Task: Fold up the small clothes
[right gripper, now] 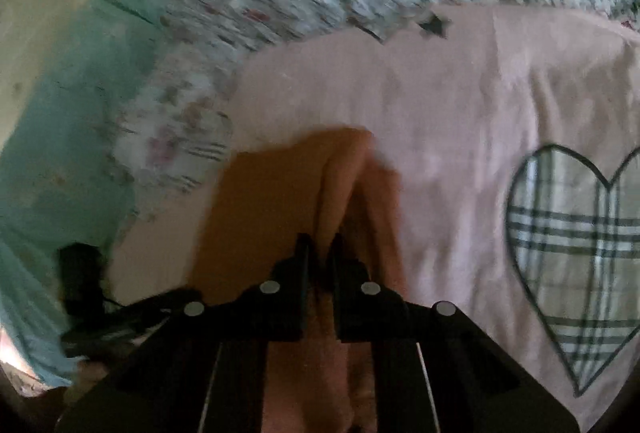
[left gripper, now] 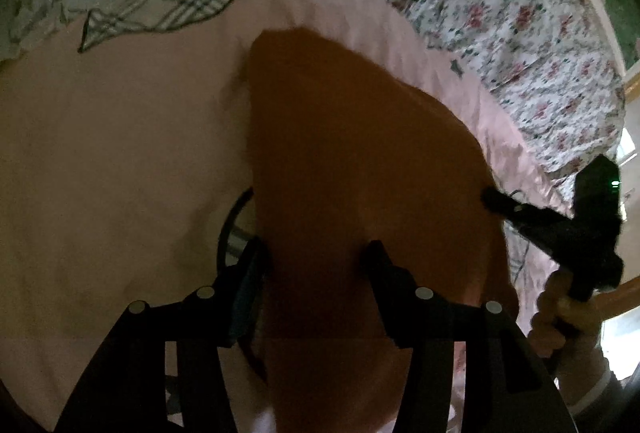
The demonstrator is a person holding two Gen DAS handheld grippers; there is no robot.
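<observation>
My right fingers (right gripper: 320,249) pinch a ridge of the orange garment (right gripper: 280,193), my left fingers (left gripper: 316,257) gape around it, so folding over the pink sheet (right gripper: 440,93) looks barely begun.

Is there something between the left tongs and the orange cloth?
Nothing visible. The left tongs stand open, and the orange cloth already lies between their fingers, over the pink sheet. The right tongs are shut on a fold of that cloth.
</observation>
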